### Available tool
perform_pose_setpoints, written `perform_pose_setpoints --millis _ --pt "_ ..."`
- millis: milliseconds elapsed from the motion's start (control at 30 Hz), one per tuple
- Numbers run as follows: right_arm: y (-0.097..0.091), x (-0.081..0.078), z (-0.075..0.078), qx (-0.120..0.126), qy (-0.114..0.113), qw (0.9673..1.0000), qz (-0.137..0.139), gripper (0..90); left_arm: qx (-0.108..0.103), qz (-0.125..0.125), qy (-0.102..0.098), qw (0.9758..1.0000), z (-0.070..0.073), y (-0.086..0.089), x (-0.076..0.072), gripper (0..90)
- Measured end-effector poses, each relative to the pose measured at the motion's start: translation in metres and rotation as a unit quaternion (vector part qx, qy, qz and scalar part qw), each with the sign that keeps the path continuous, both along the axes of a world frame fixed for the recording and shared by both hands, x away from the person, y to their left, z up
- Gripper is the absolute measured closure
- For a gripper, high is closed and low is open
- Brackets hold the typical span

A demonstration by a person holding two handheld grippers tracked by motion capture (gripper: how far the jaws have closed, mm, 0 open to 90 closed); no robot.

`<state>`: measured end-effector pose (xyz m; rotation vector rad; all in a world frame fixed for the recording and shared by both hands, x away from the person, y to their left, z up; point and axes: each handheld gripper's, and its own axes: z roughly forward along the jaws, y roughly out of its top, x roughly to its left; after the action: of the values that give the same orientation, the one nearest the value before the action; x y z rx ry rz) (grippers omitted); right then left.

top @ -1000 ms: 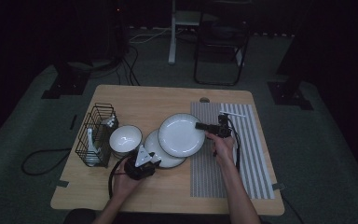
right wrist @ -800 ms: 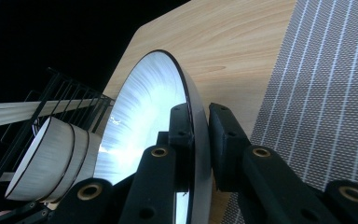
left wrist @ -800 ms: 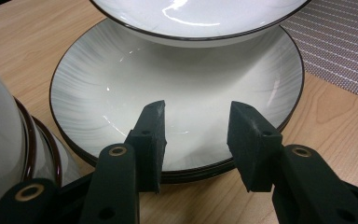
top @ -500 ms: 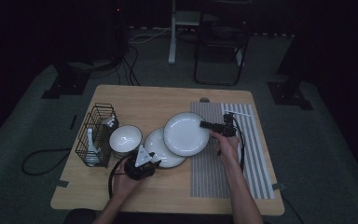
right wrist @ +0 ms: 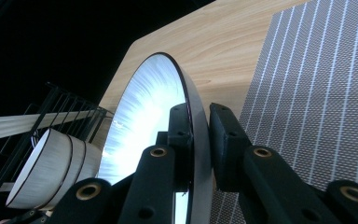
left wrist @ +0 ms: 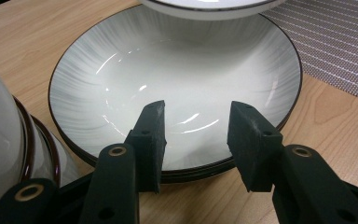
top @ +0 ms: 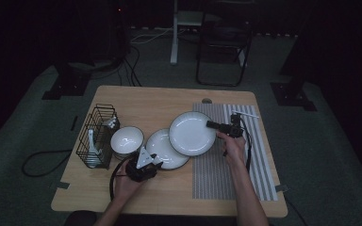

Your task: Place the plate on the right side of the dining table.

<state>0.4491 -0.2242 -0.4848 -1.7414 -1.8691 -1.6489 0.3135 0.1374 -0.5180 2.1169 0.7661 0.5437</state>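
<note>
**Right gripper lifts a plate by its rim; left gripper waits at the plate below**

The table is pale wood, and a striped grey mat covers much of its right half. A black wire rack stands near the left edge with pale utensils inside it.

The top plate, white with a dark rim, is held over the middle of the table, its right edge just past the mat's left border. It overlaps the far right part of the lower plate, which lies flat on the wood. In the left gripper view the lower plate shows a second dark rim just under its near edge, so it seems to rest on another plate. Just left of it stand stacked bowls, between the plates and the rack.

The right gripper reaches in from the mat side and pinches the top plate's right rim. In the right gripper view its jaws press on either face of the rim, one finger on the white upper face and the other on the underside, with the top plate seen edge-on.

The left gripper sits at the near edge of the lower plate. In the left gripper view its fingers stand spread apart over that near rim, with nothing between them.
</note>
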Motion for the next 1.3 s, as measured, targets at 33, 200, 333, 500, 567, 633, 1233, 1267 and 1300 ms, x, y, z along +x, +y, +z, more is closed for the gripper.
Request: perform_pose_setpoints --millis 33,200,333,500,567,633,1233,1267,1300 --pt "-0.001 0.000 0.000 0.000 -0.001 1.0000 -0.001 79.9 -0.001 0.000 0.000 1.0000 0.000 0.000 0.000 57.3" --pt "-0.008 -0.001 0.002 0.001 -0.003 0.9999 -0.010 79.9 0.000 0.000 0.000 1.0000 0.000 0.000 0.000 57.3" --pt "-0.015 -0.002 0.003 0.004 -0.004 0.9999 -0.016 80.0 -0.001 0.000 0.000 1.0000 0.000 0.000 0.000 57.3" --pt "-0.022 -0.003 0.004 0.002 -0.005 0.9997 -0.026 79.9 -0.001 0.001 0.000 1.0000 0.000 0.000 0.000 57.3" --pt "-0.025 -0.003 0.004 0.005 -0.004 0.9996 -0.029 80.0 -0.002 0.001 0.001 1.0000 0.000 0.000 0.000 57.2" --pt "-0.029 -0.004 0.005 0.006 -0.004 0.9995 -0.032 80.0 -0.003 0.001 0.001 1.0000 0.000 0.000 0.000 57.1" --pt "-0.063 -0.012 0.001 0.001 -0.004 0.9977 -0.068 80.2 -0.006 0.003 0.002 1.0000 -0.001 0.001 0.001 57.0" --pt "-0.065 -0.013 0.001 0.003 -0.001 0.9975 -0.071 80.2 -0.006 0.003 0.002 1.0000 -0.001 0.000 0.001 57.0" --pt "-0.068 -0.013 0.001 0.002 -0.001 0.9973 -0.073 80.2 -0.006 0.003 0.002 1.0000 -0.001 0.000 0.001 57.0"
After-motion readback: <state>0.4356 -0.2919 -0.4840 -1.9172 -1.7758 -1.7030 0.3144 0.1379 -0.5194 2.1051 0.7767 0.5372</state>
